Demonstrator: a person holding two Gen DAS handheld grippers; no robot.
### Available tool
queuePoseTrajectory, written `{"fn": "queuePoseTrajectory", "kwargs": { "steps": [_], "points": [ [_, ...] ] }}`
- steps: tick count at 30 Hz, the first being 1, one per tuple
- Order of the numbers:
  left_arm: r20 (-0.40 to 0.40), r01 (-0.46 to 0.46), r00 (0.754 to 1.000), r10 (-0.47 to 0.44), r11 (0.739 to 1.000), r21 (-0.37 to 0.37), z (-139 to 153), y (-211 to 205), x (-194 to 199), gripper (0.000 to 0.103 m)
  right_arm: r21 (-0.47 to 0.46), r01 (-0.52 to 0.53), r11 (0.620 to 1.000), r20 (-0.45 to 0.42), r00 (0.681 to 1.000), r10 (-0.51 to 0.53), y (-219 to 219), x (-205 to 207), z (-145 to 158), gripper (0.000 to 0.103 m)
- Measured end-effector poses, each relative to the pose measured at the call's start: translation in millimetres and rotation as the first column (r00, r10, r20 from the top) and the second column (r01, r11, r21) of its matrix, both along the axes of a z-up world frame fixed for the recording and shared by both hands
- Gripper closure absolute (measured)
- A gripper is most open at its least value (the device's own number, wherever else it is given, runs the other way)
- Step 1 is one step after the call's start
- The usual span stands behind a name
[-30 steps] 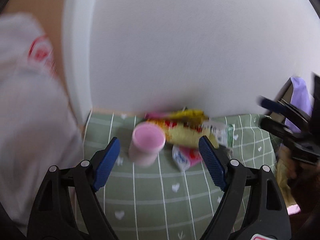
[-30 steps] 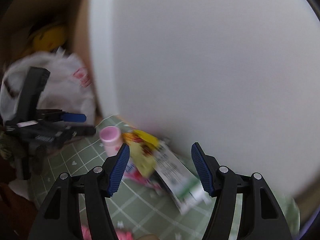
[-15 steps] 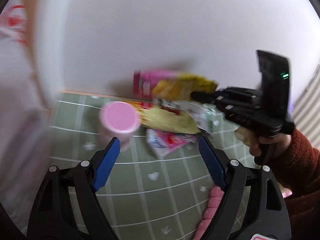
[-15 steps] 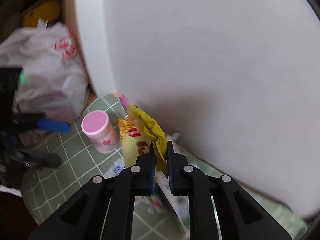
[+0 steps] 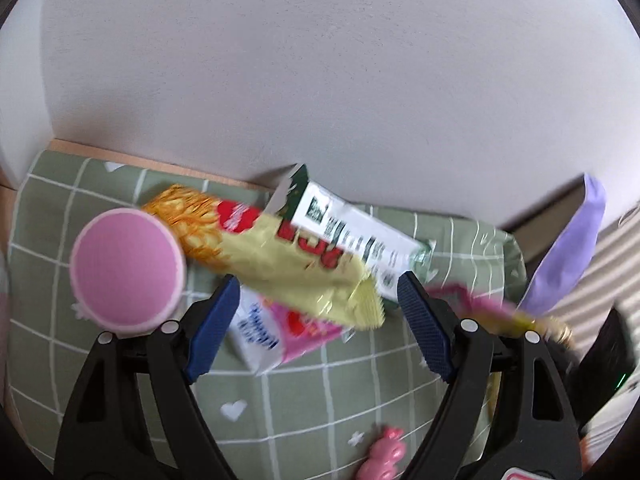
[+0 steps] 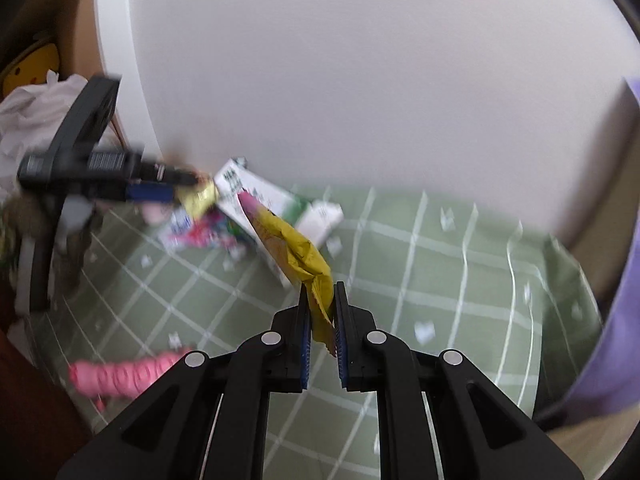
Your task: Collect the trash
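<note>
The right gripper (image 6: 321, 312) is clamped on one end of a crumpled yellow wrapper (image 6: 294, 248), which hangs clear of the green checked cloth (image 6: 440, 280); the left gripper (image 5: 316, 320) stands wide open and empty, poised over the remaining heap by the wall; a pale yellow packet (image 5: 296, 272) lies just ahead between its jaws, long axis slanting from upper left to lower right, so the left hand is nearer; a pink-lidded cup (image 5: 127, 266) sits just left.

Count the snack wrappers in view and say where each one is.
2: a yellow-green wrapper on the pile between the open left gripper fingers, and a yellow-pink wrapper clamped in the right gripper. More may hide underneath.
</note>
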State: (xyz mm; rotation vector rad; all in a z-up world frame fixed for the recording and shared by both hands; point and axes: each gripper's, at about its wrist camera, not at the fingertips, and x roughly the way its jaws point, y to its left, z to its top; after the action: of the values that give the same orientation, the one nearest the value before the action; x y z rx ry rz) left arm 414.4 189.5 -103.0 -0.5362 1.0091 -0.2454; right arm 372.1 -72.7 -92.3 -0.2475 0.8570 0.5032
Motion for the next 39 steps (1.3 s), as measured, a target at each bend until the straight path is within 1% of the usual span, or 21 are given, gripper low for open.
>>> {"fn": "queuePoseTrajectory", "kwargs": {
  "steps": [2,5,6,7,8,10,12,13,15,19,21,25,27,28,31,32,33,34,35,36,39],
  "points": [
    [-0.026,-0.012,1.000,0.012,1.000,0.017,-4,-4,15,0.026,-0.004,0.021,1.000,-0.004,1.000,-0.021,-7,-7,-6,0.091],
    [-0.074,-0.043,0.996,0.048,0.996,0.079,-10,-12,28,0.028,0.007,0.044,0.999,-0.011,0.999,-0.044,-15,-20,-14,0.091],
    [-0.092,-0.063,0.993,0.073,0.992,0.109,-12,-13,30,0.036,0.014,0.052,0.999,-0.011,0.999,-0.052,-16,-24,-16,0.091],
    [-0.100,-0.071,0.991,0.083,0.990,0.118,-10,-18,26,0.051,0.019,0.060,0.998,-0.009,0.998,-0.060,-17,-27,-17,0.091],
    [-0.110,-0.076,0.990,0.090,0.989,0.124,-12,-18,24,0.058,0.031,0.074,0.997,-0.005,0.997,-0.074,-17,-35,-18,0.091],
    [-0.109,-0.055,0.992,0.069,0.990,0.127,-14,-19,17,0.068,0.039,0.092,0.995,0.002,0.996,-0.092,-25,-41,-15,0.091],
    [-0.090,-0.020,0.995,0.033,0.990,0.142,-11,-22,6,0.073,0.042,0.103,0.994,0.004,0.995,-0.104,-30,-45,-13,0.091],
    [-0.080,0.000,0.997,0.011,0.990,0.139,-8,-23,-1,0.077,0.047,0.122,0.991,0.002,0.993,-0.122,-38,-50,-13,0.091],
    [-0.054,0.035,0.998,-0.029,0.993,0.115,-3,-26,-14,0.080,0.048,0.130,0.990,0.000,0.991,-0.131,-41,-53,-14,0.091],
    [-0.008,0.150,0.989,-0.150,0.984,0.093,6,-37,-40,0.080,0.052,0.148,0.988,-0.018,0.989,-0.147,-53,-64,-17,0.091],
    [-0.018,0.223,0.975,-0.222,0.971,0.087,3,-47,-52,0.080,0.092,0.153,0.984,-0.043,0.988,-0.150,-61,-72,-19,0.091],
    [-0.043,0.310,0.950,-0.308,0.949,0.052,-7,-61,-71,0.080,0.146,0.157,0.977,-0.102,0.984,-0.143,-67,-82,-23,0.091],
    [-0.058,0.336,0.941,-0.332,0.939,0.078,-11,-71,-80,0.080,0.151,0.152,0.977,-0.121,0.983,-0.135,-67,-87,-25,0.091],
    [-0.064,0.345,0.938,-0.340,0.933,0.099,-11,-67,-86,0.080,0.145,0.150,0.978,-0.124,0.983,-0.132,-66,-90,-27,0.091],
    [-0.062,0.348,0.938,-0.342,0.924,0.157,-9,-79,-91,0.080,0.141,0.146,0.979,-0.132,0.983,-0.128,-65,-101,-32,0.090],
    [-0.056,0.340,0.940,-0.335,0.922,0.188,-7,-82,-93,0.080,0.142,0.146,0.979,-0.135,0.983,-0.127,-65,-104,-33,0.087],
    [-0.049,0.330,0.944,-0.327,0.917,0.223,-4,-83,-95,0.080,0.140,0.147,0.979,-0.137,0.982,-0.128,-65,-107,-34,0.075],
    [-0.043,0.323,0.946,-0.323,0.913,0.251,-3,-81,-98,0.080,0.141,0.147,0.979,-0.141,0.982,-0.127,-66,-109,-35,0.067],
    [-0.036,0.312,0.949,-0.315,0.908,0.280,0,-79,-99,0.080,0.148,0.143,0.979,-0.146,0.982,-0.121,-66,-112,-36,0.055],
    [-0.024,0.296,0.953,-0.304,0.904,0.309,2,-79,-101,0.080,0.155,0.138,0.978,-0.148,0.982,-0.115,-66,-115,-35,0.053],
    [0.001,0.259,0.962,-0.274,0.912,0.317,5,-67,-104,0.076,0.135,0.120,0.984,-0.142,0.985,-0.101,-66,-124,-33,0.052]
  ]
}}
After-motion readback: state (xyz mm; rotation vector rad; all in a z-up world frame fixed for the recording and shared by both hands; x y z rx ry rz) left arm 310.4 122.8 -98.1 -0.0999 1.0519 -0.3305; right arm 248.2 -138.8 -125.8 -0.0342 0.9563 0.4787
